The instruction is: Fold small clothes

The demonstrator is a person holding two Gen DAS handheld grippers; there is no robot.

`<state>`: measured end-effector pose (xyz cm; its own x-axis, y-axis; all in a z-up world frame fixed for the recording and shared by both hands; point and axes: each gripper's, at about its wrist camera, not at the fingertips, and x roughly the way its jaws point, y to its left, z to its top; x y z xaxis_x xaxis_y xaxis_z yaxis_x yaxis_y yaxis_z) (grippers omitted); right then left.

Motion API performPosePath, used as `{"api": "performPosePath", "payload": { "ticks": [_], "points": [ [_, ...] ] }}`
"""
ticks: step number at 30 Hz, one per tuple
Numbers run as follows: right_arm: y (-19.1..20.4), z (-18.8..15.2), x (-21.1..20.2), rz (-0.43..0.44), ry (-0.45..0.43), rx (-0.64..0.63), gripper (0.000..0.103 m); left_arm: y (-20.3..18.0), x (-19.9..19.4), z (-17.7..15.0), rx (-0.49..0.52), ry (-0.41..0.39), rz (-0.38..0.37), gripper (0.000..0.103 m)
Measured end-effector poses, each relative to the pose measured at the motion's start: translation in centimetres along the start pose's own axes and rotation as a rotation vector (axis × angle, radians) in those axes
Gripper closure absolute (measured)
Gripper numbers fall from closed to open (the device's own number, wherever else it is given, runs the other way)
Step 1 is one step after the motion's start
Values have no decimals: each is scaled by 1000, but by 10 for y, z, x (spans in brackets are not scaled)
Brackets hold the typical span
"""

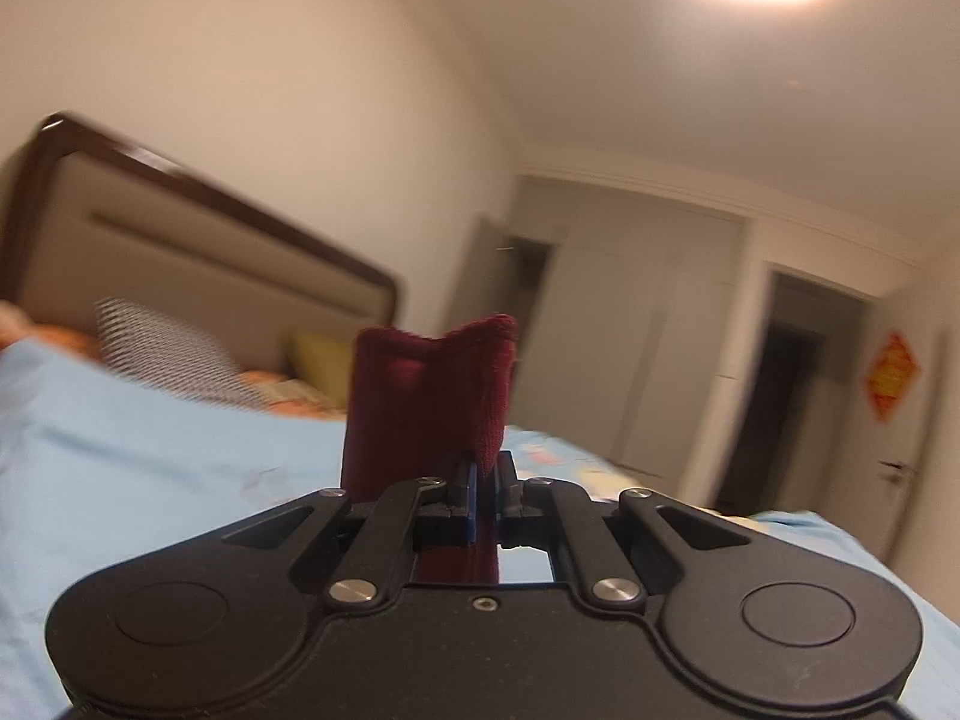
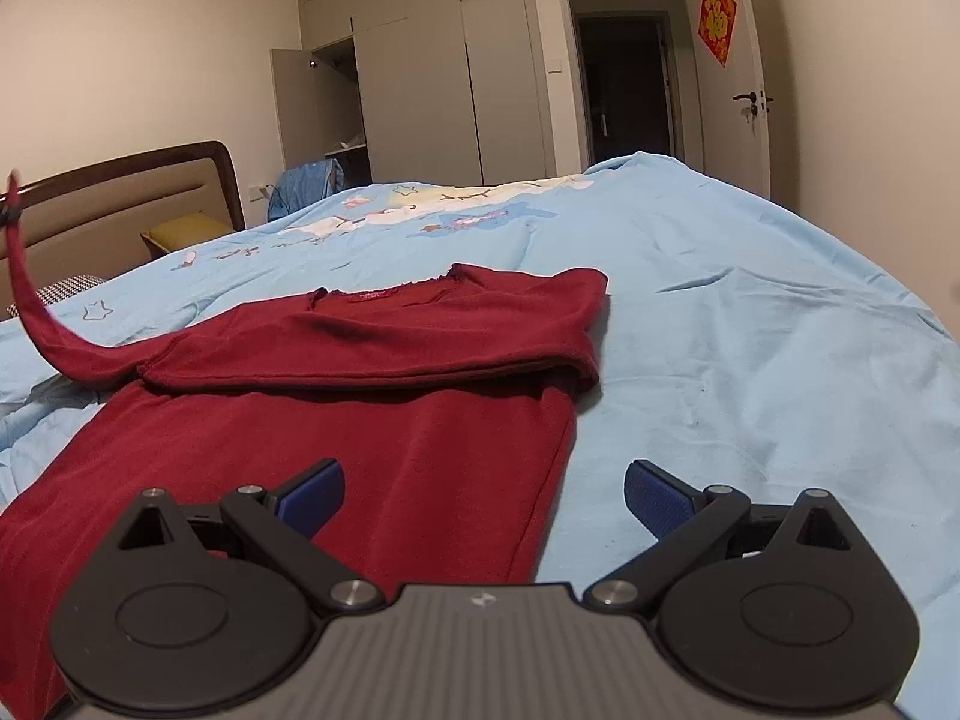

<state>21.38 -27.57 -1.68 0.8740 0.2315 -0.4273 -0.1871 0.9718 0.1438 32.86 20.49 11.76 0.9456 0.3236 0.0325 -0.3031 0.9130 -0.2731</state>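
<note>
A dark red long-sleeved shirt (image 2: 336,414) lies flat on the light blue bedspread (image 2: 750,324), its right sleeve folded across the chest. Its left sleeve (image 2: 36,312) rises off the bed toward the upper left. My left gripper (image 1: 485,483) is shut on that sleeve's cuff (image 1: 432,396), which stands up in front of the camera in the left wrist view. In the right wrist view my right gripper (image 2: 485,501) is open, hovering just above the shirt's lower right edge with nothing between its blue pads.
A padded headboard (image 2: 120,204) with a wooden frame, a checked pillow (image 1: 162,354) and a yellow cushion (image 2: 180,231) sit at the bed's far left. Grey wardrobes (image 2: 456,72), an open doorway (image 2: 624,78) and a white door stand beyond the bed.
</note>
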Motion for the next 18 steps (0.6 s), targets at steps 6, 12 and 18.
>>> {"api": "performPosePath", "payload": {
  "ticks": [6, 12, 18],
  "points": [
    [-12, 1, -5, -17, -9, 16, 1, -126, 7, -18, 120, 57, -283, 99],
    [-27, -3, -12, -48, -4, 35, 1, -218, 12, -96, 191, 232, -469, 99],
    [-43, -9, -19, -75, 7, 69, 1, -247, 15, -189, 245, 448, -585, 99]
  ]
}}
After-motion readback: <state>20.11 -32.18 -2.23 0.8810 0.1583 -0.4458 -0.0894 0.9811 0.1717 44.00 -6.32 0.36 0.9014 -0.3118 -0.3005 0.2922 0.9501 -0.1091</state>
